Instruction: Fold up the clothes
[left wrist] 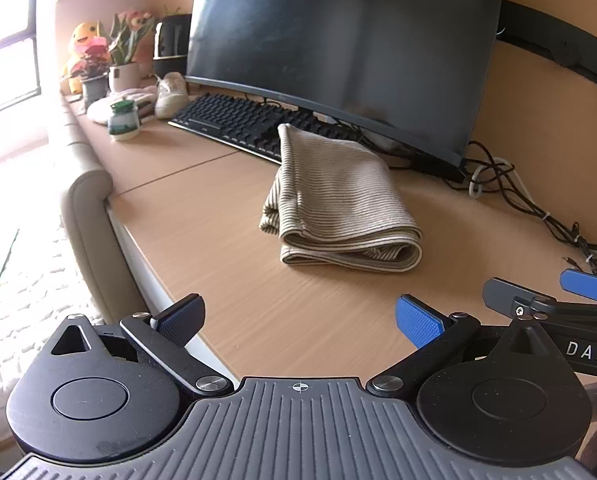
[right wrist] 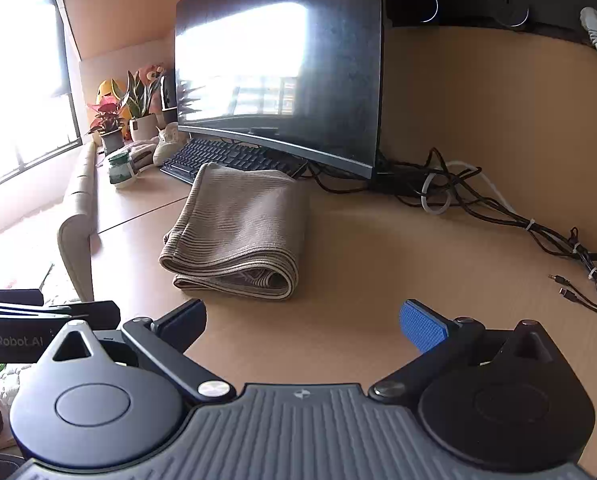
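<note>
A beige ribbed garment (left wrist: 338,196) lies folded into a thick stack on the wooden desk (left wrist: 202,216), its far end touching the keyboard. My left gripper (left wrist: 298,322) hovers open over the desk's front edge, well short of the garment, nothing between its blue pads. In the right wrist view the same folded garment (right wrist: 238,232) lies ahead and to the left. My right gripper (right wrist: 302,326) is open and empty above bare desk (right wrist: 378,248). The right gripper's blue-tipped finger (left wrist: 586,284) shows at the right edge of the left wrist view.
A dark curved monitor (left wrist: 338,40) and black keyboard (left wrist: 234,120) stand behind the garment. Tangled cables (right wrist: 498,208) run along the right back. Potted plants (left wrist: 118,56), a small green-capped jar (left wrist: 123,120) and a white shoe (left wrist: 171,94) crowd the far left. A padded edge (left wrist: 86,208) borders the desk's left.
</note>
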Demonstrator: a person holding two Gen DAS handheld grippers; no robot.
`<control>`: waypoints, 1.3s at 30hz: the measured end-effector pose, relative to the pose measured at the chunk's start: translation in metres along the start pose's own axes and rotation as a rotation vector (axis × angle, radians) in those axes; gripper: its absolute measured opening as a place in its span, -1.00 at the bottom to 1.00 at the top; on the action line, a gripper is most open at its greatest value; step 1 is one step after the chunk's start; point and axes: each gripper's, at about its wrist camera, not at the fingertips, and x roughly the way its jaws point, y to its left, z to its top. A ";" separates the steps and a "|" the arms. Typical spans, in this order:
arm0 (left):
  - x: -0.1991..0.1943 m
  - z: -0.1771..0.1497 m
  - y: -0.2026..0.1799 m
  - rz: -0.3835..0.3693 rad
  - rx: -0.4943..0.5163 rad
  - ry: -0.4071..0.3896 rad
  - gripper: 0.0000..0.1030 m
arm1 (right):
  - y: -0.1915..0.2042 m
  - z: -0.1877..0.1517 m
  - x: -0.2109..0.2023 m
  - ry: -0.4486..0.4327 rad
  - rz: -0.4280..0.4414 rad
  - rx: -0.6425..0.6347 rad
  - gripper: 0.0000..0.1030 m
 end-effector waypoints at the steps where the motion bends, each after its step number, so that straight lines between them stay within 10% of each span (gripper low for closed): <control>1: 0.000 0.000 0.000 0.002 0.000 0.001 1.00 | 0.000 0.000 0.000 0.002 0.000 0.000 1.00; 39: 0.002 -0.006 -0.005 0.042 0.006 0.037 1.00 | 0.003 -0.004 0.009 0.045 -0.002 0.000 1.00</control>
